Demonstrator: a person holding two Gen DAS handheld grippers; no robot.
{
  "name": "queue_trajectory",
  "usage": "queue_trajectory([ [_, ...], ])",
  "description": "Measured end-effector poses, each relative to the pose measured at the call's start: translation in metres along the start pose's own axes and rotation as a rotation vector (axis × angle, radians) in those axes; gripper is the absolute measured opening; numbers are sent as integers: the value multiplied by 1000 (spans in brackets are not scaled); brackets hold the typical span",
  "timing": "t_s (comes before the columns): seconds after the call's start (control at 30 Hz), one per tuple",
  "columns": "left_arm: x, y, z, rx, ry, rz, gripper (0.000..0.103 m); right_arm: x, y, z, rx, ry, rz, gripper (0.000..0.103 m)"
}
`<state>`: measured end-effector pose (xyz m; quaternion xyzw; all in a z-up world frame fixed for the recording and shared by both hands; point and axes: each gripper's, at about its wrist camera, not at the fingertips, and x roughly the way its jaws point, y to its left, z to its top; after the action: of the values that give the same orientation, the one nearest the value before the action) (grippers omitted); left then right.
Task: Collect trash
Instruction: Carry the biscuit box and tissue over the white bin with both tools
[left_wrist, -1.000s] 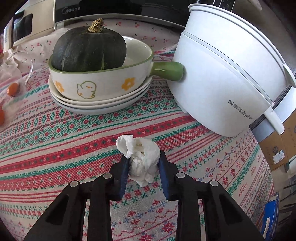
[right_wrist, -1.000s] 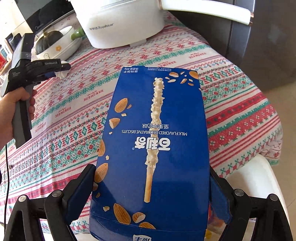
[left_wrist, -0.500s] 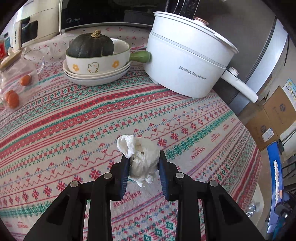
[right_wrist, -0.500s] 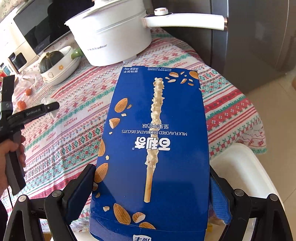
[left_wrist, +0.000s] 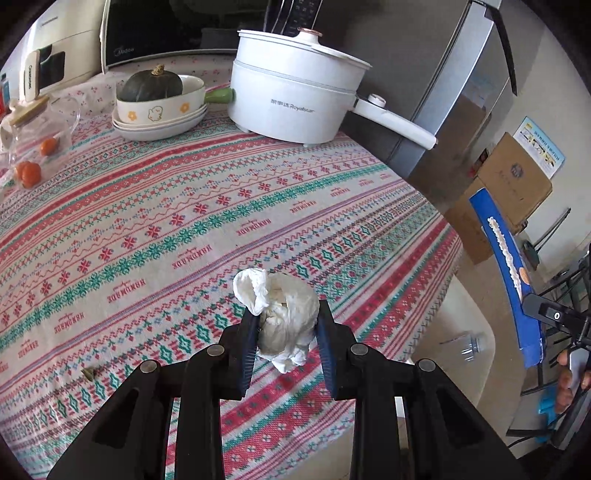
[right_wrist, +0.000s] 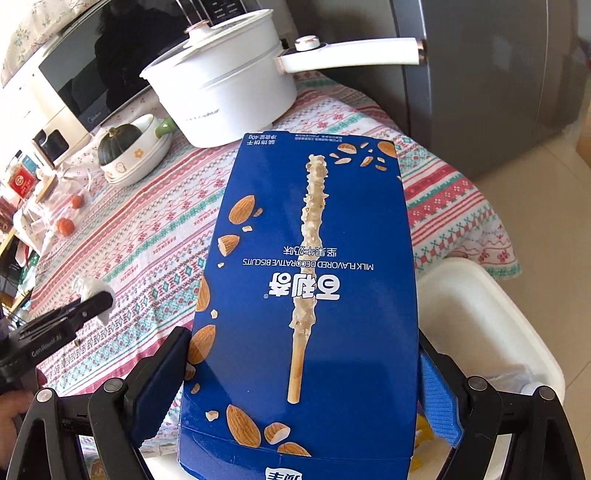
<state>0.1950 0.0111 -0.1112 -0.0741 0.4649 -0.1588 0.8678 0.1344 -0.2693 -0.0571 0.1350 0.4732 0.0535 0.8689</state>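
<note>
My left gripper (left_wrist: 285, 341) is shut on a crumpled white tissue (left_wrist: 284, 317) and holds it above the patterned tablecloth (left_wrist: 184, 221) near the table's right edge. It also shows in the right wrist view (right_wrist: 94, 301) with the tissue (right_wrist: 88, 288). My right gripper (right_wrist: 303, 373) is shut on a blue biscuit box (right_wrist: 306, 295), held above a white bin (right_wrist: 491, 317) beside the table. The box (left_wrist: 506, 266) also shows at the right of the left wrist view, with the white bin (left_wrist: 469, 332) below it.
A white electric pot (left_wrist: 295, 107) with a long handle stands at the back. A bowl (left_wrist: 159, 107) with a green squash sits on plates to its left. A plastic bag with oranges (left_wrist: 33, 162) lies far left. A grey fridge (left_wrist: 443, 92) and cardboard boxes (left_wrist: 509, 184) stand at right.
My left gripper has pulled back from the bowl toward the table's right edge with the tissue. My right gripper has risen with the box and the white bin shows more.
</note>
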Motion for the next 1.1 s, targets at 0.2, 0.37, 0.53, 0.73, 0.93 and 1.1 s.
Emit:
queue_trajectory([
  [0.2, -13, -35, -12, 59, -3, -55, 31, -17, -19, -12, 2, -2, -43, 92],
  [0.37, -13, -67, -17, 120, 9, -98, 31, -24, -47, -21, 40, 21, -76, 92],
  [0.53, -1, -103, -26, 186, 46, -142, 32, -31, -73, -30, 79, 51, -94, 92],
  [0.73, 24, -154, -47, 277, 106, -203, 32, -31, -98, -43, 106, 98, -137, 92],
  [0.93, 56, -196, -72, 391, 157, -219, 33, -34, -113, -51, 122, 119, -166, 92],
  [1.1, 75, -211, -78, 424, 174, -205, 34, -39, -124, -56, 132, 123, -178, 92],
])
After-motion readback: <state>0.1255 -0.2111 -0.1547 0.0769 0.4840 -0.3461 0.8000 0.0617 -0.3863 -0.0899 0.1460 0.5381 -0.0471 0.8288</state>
